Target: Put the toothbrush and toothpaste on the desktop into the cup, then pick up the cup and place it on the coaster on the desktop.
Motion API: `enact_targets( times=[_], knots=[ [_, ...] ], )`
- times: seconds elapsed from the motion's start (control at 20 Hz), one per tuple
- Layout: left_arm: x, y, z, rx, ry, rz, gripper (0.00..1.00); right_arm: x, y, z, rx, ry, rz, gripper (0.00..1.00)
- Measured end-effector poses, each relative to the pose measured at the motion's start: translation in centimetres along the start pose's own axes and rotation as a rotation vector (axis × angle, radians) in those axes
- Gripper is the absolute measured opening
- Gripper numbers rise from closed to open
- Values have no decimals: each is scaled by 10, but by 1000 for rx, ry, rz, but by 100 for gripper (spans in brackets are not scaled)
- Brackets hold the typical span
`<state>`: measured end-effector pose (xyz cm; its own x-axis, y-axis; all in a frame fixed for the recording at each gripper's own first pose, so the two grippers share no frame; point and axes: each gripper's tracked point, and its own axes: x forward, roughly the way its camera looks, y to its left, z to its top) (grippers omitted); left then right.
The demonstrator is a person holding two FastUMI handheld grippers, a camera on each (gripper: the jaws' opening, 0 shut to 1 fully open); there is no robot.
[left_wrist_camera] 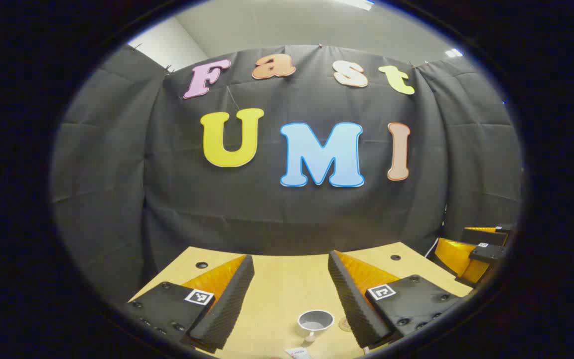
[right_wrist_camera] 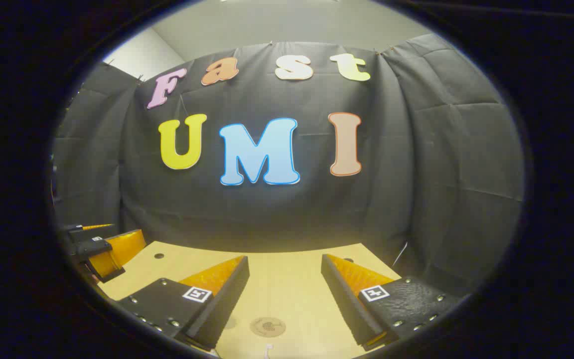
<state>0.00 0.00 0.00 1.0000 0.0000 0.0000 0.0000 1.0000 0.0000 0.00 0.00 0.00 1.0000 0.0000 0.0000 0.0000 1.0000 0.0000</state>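
Cup [left_wrist_camera: 315, 321] upright, empty; round coaster [right_wrist_camera: 267, 326] flat.

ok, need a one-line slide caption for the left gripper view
Open left gripper held above the wooden desktop, with the empty cup standing between its fingers' line of sight near the lower edge.

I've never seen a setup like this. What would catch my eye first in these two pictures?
Probably the black cloth wall filling the background behind a pale wooden desktop. In the left gripper view, the left tool stands open above a small empty cup near the desktop's front edge. In the right gripper view, the open right tool frames a round coaster lying flat on the wood.
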Motion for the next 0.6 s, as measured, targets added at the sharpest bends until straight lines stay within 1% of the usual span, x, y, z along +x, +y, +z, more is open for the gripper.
enact_targets(
  times=[0.1, 0.2, 0.25, 0.3, 0.4, 0.45, 0.6],
  knots=[
    [2, 0, -1, -3, 9, 10, 92, 2, 3, -2, 5, 11, 13, 93],
    [3, 3, -2, -1, 16, 28, 100, 4, 5, -7, 9, 36, 20, 94],
    [3, 1, -1, 1, 19, 27, 100, 5, 6, -9, 11, 47, 20, 94],
    [4, 1, -2, 4, 22, 27, 92, 5, 5, -8, 12, 46, 15, 94],
    [4, 3, -4, 3, 28, 35, 92, 7, 9, -9, 6, 50, 26, 93],
    [3, 5, -4, 1, 29, 42, 93, 8, 11, -12, 3, 57, 33, 94],
    [5, 7, -8, -2, 44, 47, 97, 9, 13, -11, 4, 59, 38, 93]
  ],
)
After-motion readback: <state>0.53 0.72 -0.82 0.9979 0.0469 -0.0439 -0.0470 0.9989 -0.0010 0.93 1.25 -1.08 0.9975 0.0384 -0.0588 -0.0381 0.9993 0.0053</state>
